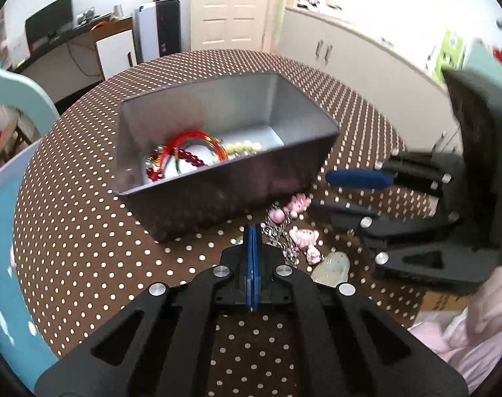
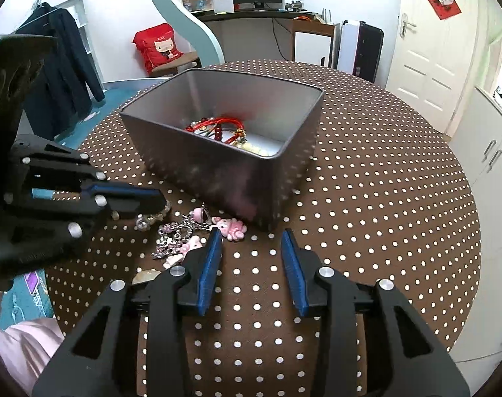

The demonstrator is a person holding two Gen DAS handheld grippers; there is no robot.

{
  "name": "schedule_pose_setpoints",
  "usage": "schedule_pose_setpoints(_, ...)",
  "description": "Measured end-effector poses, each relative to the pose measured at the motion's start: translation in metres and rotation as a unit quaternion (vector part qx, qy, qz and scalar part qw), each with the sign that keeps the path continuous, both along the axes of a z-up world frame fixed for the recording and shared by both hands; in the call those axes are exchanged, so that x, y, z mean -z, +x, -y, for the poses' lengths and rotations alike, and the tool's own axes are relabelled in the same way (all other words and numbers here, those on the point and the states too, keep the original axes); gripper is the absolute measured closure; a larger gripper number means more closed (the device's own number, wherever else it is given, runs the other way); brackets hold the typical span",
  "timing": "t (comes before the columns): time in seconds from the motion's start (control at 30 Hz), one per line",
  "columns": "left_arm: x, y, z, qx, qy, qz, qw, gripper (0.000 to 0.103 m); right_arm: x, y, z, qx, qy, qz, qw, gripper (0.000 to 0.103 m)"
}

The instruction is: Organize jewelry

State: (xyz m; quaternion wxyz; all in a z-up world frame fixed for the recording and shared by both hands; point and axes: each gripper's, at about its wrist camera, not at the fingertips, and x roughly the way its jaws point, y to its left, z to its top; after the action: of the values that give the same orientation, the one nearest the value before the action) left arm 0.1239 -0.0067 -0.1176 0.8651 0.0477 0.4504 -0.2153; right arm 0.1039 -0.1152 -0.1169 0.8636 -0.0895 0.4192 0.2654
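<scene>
Grey tin (image 2: 237, 178) on dotted tabletop (image 2: 383, 215), beads inside; pink charm chain (image 2: 198, 235) loose beside it, awaiting pickup; left hand-held gripper (image 1: 252, 231) closed, empty; right hand-held gripper (image 2: 251, 241) open, empty, nearby

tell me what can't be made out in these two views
- Left wrist view: the tin's near wall hides part of the red bracelets inside.
- Right wrist view: the right gripper's finger covers part of the pink charm chain; the pale stone is mostly hidden.
- Left wrist view: the right gripper is motion-blurred.
</scene>
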Motion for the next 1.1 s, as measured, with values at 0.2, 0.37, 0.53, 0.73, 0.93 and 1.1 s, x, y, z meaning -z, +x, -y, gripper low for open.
schedule_pose_setpoints(0.2,0.002,-0.003,0.015,0.039,0.021,-0.009,0.999,0.093,0.002,0.003,0.001,0.012,0.007,-0.009,1.0,0.059)
schedule_pose_setpoints(0.37,0.014,-0.004,0.036,0.088,0.091,-0.006,0.9919,0.094,0.002,0.001,0.008,0.023,0.007,-0.009,1.0,0.056)
schedule_pose_setpoints(0.53,0.017,-0.003,0.046,0.125,0.133,-0.007,0.9833,0.094,0.003,-0.001,0.011,0.027,0.009,-0.009,1.0,0.056)
schedule_pose_setpoints(0.73,0.014,0.005,0.031,0.094,0.093,-0.021,0.9909,0.1,0.002,-0.002,0.01,0.022,0.01,-0.008,1.0,0.055)
schedule_pose_setpoints(0.93,-0.02,0.003,0.013,0.058,0.051,0.004,0.997,0.1,0.002,-0.001,0.009,0.022,0.009,-0.009,1.0,0.055)
schedule_pose_setpoints(1.1,-0.071,-0.013,0.001,0.043,-0.003,0.053,0.9976,0.1,-0.003,-0.003,0.003,0.016,0.013,-0.003,1.0,0.055)
